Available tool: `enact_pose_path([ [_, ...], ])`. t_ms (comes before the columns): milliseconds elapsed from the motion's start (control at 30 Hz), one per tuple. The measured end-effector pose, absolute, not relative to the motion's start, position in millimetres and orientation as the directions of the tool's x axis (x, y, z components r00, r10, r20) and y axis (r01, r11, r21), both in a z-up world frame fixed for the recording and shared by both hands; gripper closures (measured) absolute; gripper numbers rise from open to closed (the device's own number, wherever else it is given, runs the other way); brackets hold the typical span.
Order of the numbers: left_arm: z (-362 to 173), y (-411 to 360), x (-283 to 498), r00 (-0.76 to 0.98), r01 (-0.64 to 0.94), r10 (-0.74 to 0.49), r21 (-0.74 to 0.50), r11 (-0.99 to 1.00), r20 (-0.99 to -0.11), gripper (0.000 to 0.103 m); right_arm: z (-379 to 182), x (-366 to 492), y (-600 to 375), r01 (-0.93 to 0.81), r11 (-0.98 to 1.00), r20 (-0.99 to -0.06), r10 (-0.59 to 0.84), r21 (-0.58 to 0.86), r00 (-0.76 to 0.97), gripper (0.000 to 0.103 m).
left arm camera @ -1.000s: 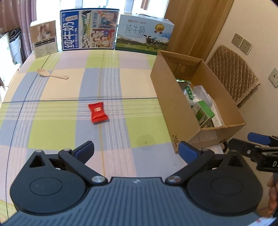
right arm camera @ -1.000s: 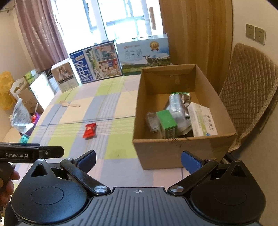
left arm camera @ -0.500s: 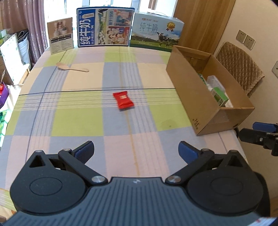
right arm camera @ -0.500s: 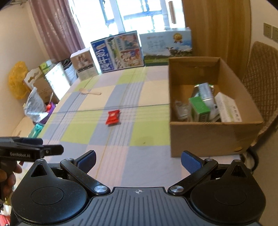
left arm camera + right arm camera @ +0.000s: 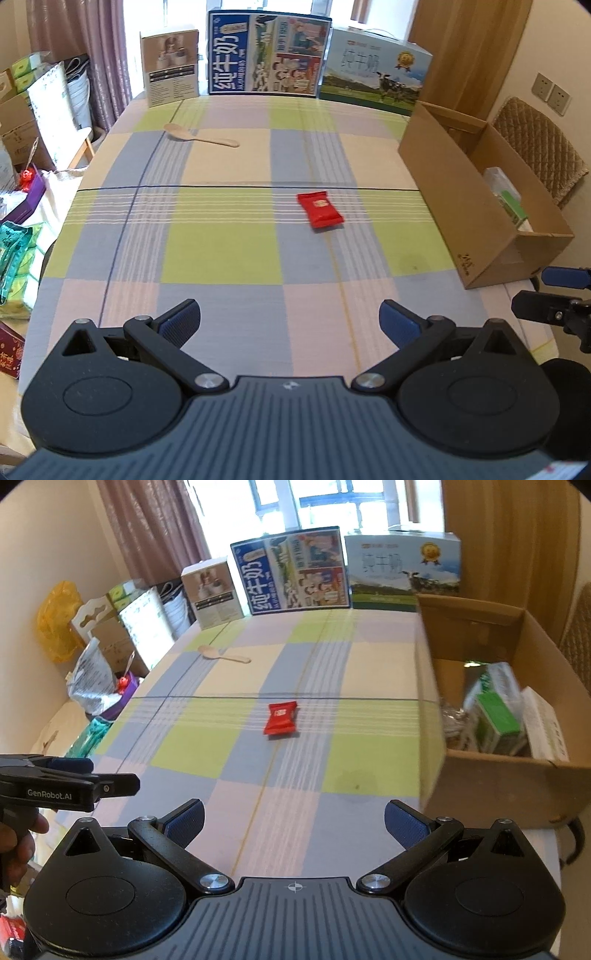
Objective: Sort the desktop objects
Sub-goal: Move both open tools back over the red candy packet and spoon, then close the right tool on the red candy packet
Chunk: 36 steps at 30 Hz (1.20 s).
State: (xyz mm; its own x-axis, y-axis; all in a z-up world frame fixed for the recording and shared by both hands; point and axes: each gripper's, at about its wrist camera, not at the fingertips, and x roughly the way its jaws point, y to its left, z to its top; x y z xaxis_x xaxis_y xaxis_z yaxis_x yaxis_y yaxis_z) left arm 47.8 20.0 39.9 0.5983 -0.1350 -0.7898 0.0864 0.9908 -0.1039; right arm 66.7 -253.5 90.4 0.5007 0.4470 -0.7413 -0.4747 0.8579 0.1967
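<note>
On the checked counter (image 5: 221, 251), mid-span, the red snack packet (image 5: 320, 213) is lying flat, well apart from both grippers and short of the cardboard box (image 5: 480, 206) at the right edge. A wooden spoon (image 5: 201, 136) is sitting farther back on the left, near the upright milk cartons (image 5: 266, 53).

You're holding both tools low at the near edge. Left gripper (image 5: 290, 319): jaws spread wide, carrying nothing. Right gripper (image 5: 293, 818): same, released and empty. The box is already holding a green carton (image 5: 498, 720) and other packs, so the packet and the spoon look like the last two items out.

The packet is probably next, being the closer one. My suggestions:
- Take it with the right gripper; it's nearer the box, so the carry is shorter.
- Come down steep, since the packet is thin and flat; a shallow approach will likely just push it along the cloth.
- Straddle the short width, not the crimped ends.
- Pads touching the cloth before you're closing, or you'll be pinching air.
- Watch for the tablecloth bunching into the grip.
- Lift clear of the box wall before crossing over.
</note>
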Motion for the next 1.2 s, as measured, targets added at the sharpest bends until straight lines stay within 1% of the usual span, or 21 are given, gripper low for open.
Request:
enact_pose_path([
  [300,23,50,73,0.589,0.044,-0.097,-0.088,0.995,-0.802,0.002,65,106,-215,-0.518,0.837,-0.760,0.449,0.174,0.469,0.002],
  [633,-3,77,120,0.583,0.027,-0.066,-0.062,0.998,-0.810,0.002,21,171,-178,-0.547,0.821,-0.770,0.454,0.165,0.449,0.003],
  [667,-6,79,126,0.584,0.025,-0.068,-0.065,0.998,-0.809,0.002,18,176,-174,-0.552,0.819,-0.771,0.452,0.159,0.449,0.004],
  [800,-17,86,149,0.587,0.026,-0.074,-0.073,0.997,-0.806,0.002,1,199,-157,-0.570,0.808,-0.774,0.456,0.152,0.440,0.017],
  [1033,-33,93,192,0.596,0.040,-0.079,-0.068,0.997,-0.799,0.002,-25,225,-130,-0.598,0.792,-0.776,0.451,0.122,0.440,0.030],
  [1200,-44,97,216,0.599,0.052,-0.084,-0.066,0.996,-0.797,0.002,-40,233,-113,-0.616,0.784,-0.783,0.432,0.081,0.447,0.046],
])
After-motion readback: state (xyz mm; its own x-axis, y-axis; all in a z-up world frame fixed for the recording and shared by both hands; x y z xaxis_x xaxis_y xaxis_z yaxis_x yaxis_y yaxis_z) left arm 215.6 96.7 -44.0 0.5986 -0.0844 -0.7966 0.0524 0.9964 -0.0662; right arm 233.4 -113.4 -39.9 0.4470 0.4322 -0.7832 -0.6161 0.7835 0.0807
